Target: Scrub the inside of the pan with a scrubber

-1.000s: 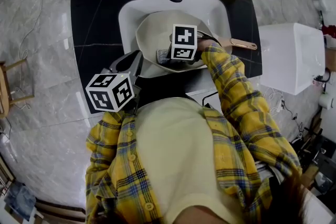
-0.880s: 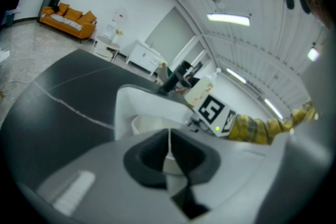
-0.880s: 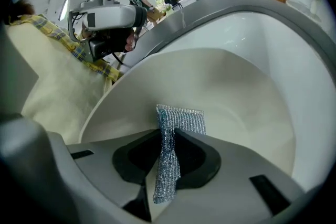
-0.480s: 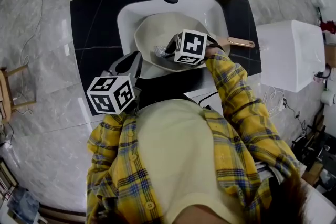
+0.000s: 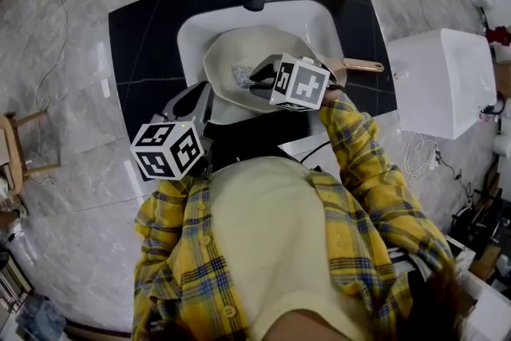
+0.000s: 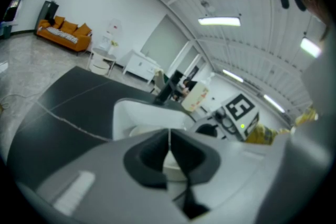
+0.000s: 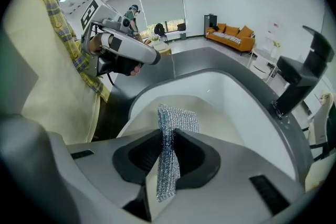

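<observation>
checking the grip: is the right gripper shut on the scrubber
Shut. The right gripper pinches the silver mesh scrubber between its jaws, the free end poking out over the pan.

The right gripper [image 7: 168, 135], on an outstretched plaid-sleeved arm, reaches over the pan [image 5: 239, 52] with its jaws clamped on the scrubber [image 7: 176, 115], while the left gripper [image 6: 169, 140], held close to the body, pinches the pan's near rim.
</observation>
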Demonstrator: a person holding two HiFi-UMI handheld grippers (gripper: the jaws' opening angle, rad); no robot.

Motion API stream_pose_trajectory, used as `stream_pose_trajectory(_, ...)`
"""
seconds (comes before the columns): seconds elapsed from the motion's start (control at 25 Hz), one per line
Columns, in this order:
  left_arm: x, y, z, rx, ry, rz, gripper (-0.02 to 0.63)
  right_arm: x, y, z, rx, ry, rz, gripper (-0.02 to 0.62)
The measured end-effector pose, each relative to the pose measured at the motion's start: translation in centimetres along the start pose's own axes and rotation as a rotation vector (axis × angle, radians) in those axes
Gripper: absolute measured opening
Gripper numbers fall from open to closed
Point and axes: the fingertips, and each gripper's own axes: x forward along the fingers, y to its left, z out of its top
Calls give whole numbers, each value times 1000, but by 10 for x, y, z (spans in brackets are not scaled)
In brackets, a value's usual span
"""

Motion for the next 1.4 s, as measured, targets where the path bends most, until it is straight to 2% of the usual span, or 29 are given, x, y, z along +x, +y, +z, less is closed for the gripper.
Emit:
stream_pose_trajectory(0.28,-3,-2,8,9,-23,1,9,-27,0,13,39,-123,-89,78)
stream_pose_trajectory(0.64,-6,-2,15,16,-37,0,9,-62,-2,33,164,-336,-154,78)
stream_pose_trajectory(1.28,-16,-11,31,39,-71,-16,9,-94,-13,43,401,-588,-210,77)
stream_pose_trajectory(1.4,-16,-10,30,31,-68,-17,9,-97,-13,45,438,-630,-195,77)
